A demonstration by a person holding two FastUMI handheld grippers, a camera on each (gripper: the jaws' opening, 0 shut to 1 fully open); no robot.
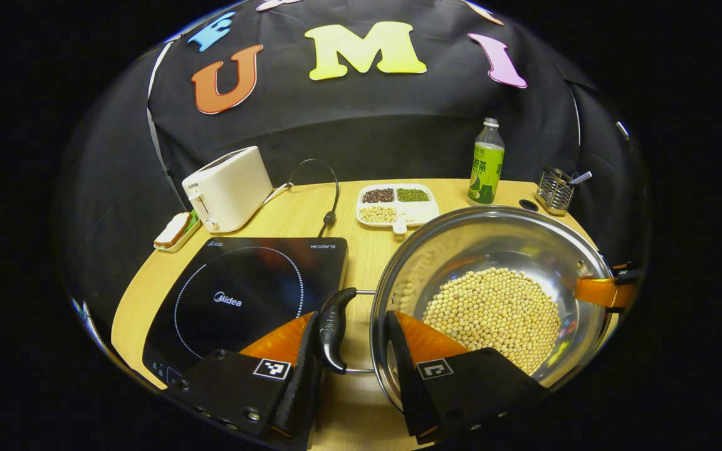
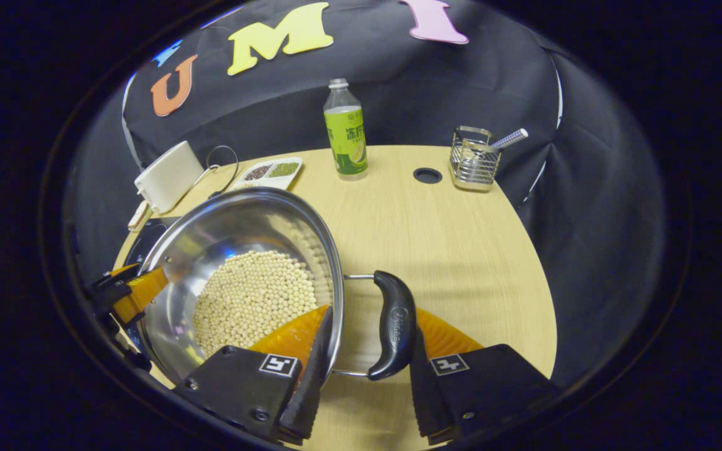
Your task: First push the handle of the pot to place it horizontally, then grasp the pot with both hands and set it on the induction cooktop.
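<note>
I have both grippers, left and right, clenched across the pot handles; induction cooktop lies just left of it

Pot wall: in the left gripper view, we lose the near rim of the pot behind the left gripper.
Soybeans: the near edge of the soybeans passes under one finger.
Cooktop: the induction cooktop has its front right corner covered by the gripper body; in the right gripper view we see just a dark sliver of it behind the pot.
Right gripper: far off in the left gripper view, the right gripper is cut by the picture's edge.
Contact: we cannot tell whether the fingers press on handle and rim.
Bottle label: bottle print too small to make out.
</note>
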